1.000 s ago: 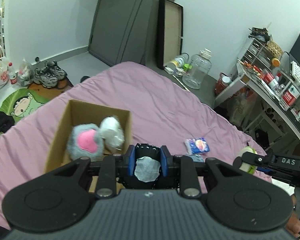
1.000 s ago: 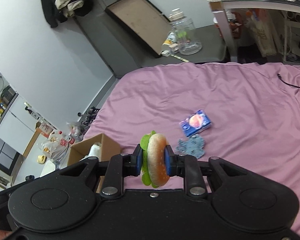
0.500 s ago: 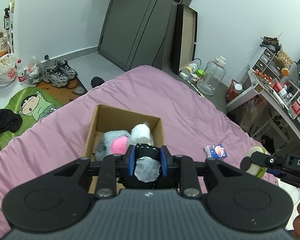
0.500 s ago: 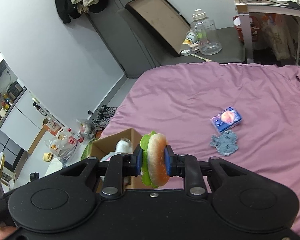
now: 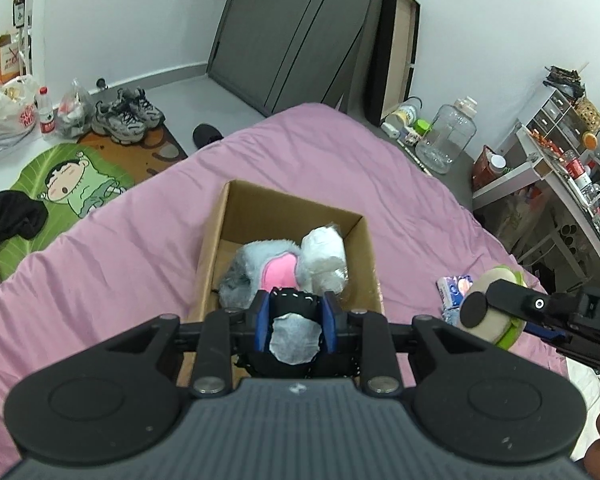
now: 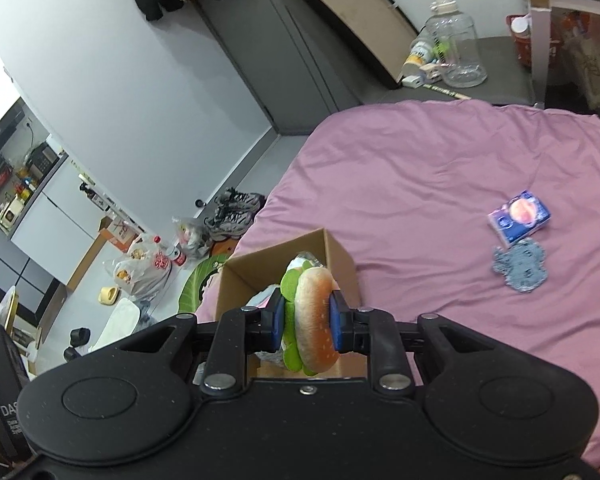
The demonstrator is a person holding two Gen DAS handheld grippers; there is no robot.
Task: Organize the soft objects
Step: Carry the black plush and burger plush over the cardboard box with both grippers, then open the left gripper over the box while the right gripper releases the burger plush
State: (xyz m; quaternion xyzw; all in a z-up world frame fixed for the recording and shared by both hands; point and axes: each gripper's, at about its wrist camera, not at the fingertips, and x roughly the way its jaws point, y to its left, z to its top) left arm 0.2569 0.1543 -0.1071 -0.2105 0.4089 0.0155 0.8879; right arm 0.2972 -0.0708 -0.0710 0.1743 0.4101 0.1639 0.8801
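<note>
Both loads look ready to drop: the left gripper (image 5: 294, 322) pinches a black-and-white fabric toy (image 5: 295, 338) above the near edge of the open brown cardboard box (image 5: 284, 208), while the right gripper (image 6: 306, 324), at its three o'clock, clamps a plush hamburger (image 6: 314, 320), so each next needs lowering inside, then release.

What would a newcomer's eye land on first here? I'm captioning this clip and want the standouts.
A plush hamburger clamped in the right gripper near the open cardboard box on the pink bedspread. The left gripper pinches a black-and-white soft toy over that box, where a grey-and-pink plush and a white roll lie.
</note>
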